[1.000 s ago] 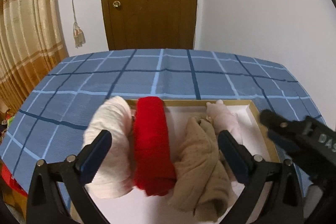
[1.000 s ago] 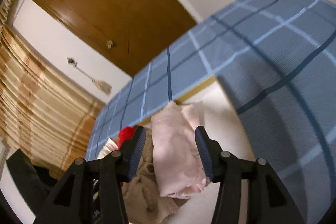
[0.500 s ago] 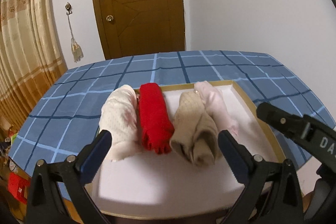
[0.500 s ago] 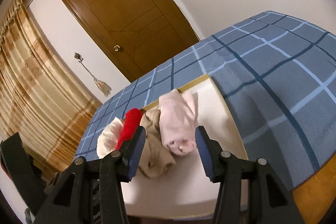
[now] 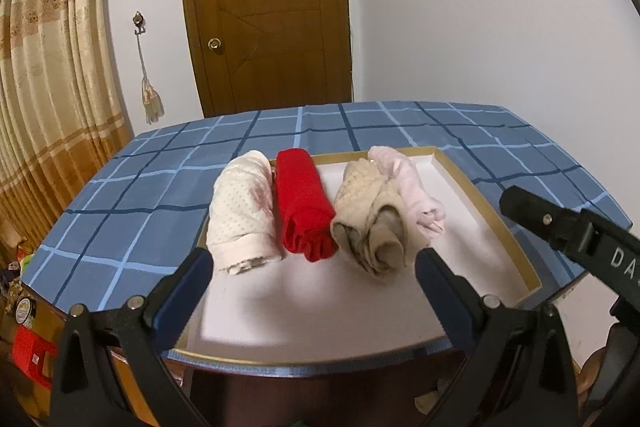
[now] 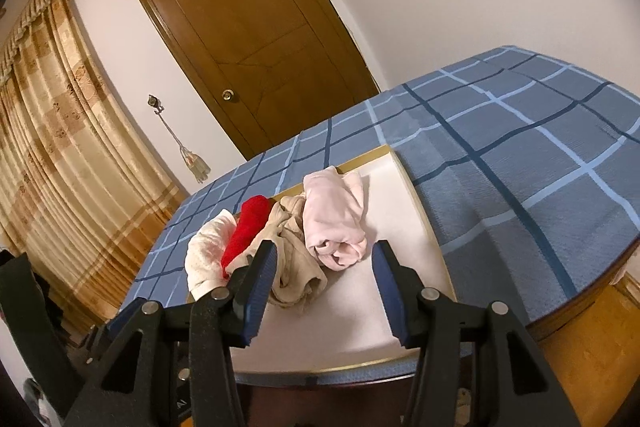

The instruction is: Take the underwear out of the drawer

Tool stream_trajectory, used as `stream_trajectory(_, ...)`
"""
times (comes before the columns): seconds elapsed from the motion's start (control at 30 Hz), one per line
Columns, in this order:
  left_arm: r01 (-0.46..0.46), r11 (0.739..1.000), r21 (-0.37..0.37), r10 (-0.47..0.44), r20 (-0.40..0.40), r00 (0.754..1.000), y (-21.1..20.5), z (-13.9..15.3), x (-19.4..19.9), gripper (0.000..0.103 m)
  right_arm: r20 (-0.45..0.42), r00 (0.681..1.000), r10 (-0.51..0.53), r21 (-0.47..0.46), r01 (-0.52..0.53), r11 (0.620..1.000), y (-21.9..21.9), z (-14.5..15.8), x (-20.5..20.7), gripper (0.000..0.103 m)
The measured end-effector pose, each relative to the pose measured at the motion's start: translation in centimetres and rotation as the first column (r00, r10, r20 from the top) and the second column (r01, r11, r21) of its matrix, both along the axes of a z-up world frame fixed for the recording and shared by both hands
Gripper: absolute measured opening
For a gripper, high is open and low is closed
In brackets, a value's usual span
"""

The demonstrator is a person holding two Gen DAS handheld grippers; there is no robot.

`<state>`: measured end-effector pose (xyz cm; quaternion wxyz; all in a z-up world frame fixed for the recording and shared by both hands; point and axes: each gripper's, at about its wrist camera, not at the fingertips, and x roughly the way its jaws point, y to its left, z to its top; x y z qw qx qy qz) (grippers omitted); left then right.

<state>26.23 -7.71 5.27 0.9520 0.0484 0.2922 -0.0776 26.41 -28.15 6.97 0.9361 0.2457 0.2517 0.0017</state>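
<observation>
An open drawer (image 5: 484,199) with a white bottom and gold rim juts out from under a blue checked cloth. Side by side in it lie a cream dotted roll (image 5: 244,211), a red roll (image 5: 304,203), a beige roll (image 5: 372,223) and a pink roll (image 5: 408,187). My left gripper (image 5: 312,261) hangs open in front of them, with nothing between its fingers. My right gripper (image 6: 325,247) is open too, short of the pink roll (image 6: 332,219) and the beige roll (image 6: 292,255), touching neither. One of its fingers (image 5: 560,227) shows at the right of the left wrist view.
The blue checked cloth (image 5: 160,187) covers the surface around and behind the drawer. A brown door (image 5: 264,7) and a white wall stand behind, with gold curtains (image 5: 48,107) at the left. A red object (image 5: 28,351) sits low at the left, below the edge.
Both grippers have drawn back from the drawer, so the rolls look smaller and the whole drawer front shows. The right view has rolled closer to level. Nothing was picked up.
</observation>
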Motion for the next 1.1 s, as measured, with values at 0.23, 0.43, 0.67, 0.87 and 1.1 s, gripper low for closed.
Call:
stream_trajectory(0.23,0.008,1.000,0.003,-0.008,-0.001,1.000,0.2,-0.6,-1.9,0.102,0.001,1.000,0.003,0.001,-0.003,1.000,-0.1,-0.6,-2.1,0.053)
stream_trajectory(0.43,0.026,1.000,0.009,-0.026,-0.006,1.000,0.5,-1.4,-3.7,0.102,0.007,1.000,0.004,0.002,-0.004,1.000,0.1,-0.8,-3.8,0.053)
stream_trajectory(0.67,0.029,1.000,-0.002,-0.029,-0.002,1.000,1.4,-1.9,-5.4,0.102,0.024,1.000,0.020,-0.029,-0.019,0.999,1.2,-1.0,-5.7,0.053)
stream_trajectory(0.87,0.023,1.000,0.013,-0.024,0.004,1.000,2.0,-2.7,-6.6,0.102,0.037,0.999,0.020,-0.060,-0.018,0.998,2.1,-1.1,-7.4,0.053)
stream_trajectory(1.1,0.026,0.999,0.023,-0.027,0.005,1.000,2.5,-3.2,-7.8,0.102,0.034,0.999,0.021,-0.094,-0.018,0.995,2.8,-1.7,-9.0,0.053)
